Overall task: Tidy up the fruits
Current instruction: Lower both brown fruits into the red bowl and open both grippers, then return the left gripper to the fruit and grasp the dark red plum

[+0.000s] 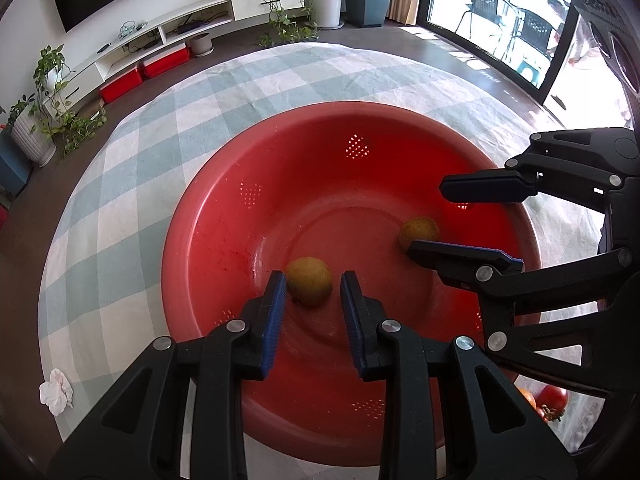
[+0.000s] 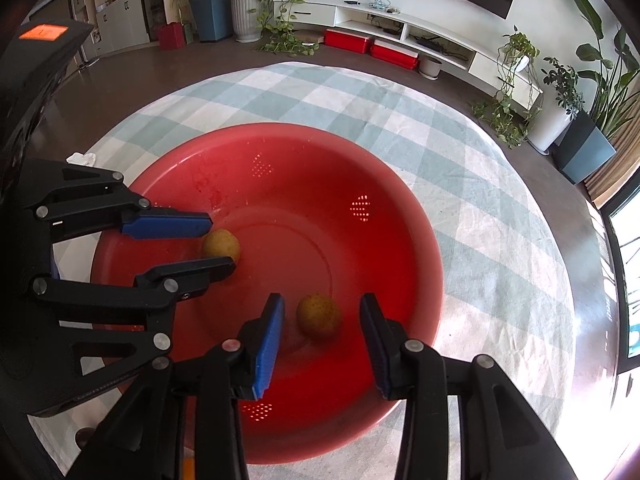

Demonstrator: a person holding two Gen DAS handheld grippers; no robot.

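A red perforated basin stands on a checked cloth with two yellow-green round fruits on its floor. My left gripper hangs over one fruit; the fruit lies at the fingertips, with a gap to the right pad, so the jaws stand narrowly open. The other fruit lies between the tips of my right gripper, with clear gaps on both sides, so this gripper is open and grips nothing.
A crumpled white tissue lies on the checked tablecloth beside the basin. Red tomatoes sit on the cloth under the right gripper's arm. Beyond the table are potted plants and a low white cabinet.
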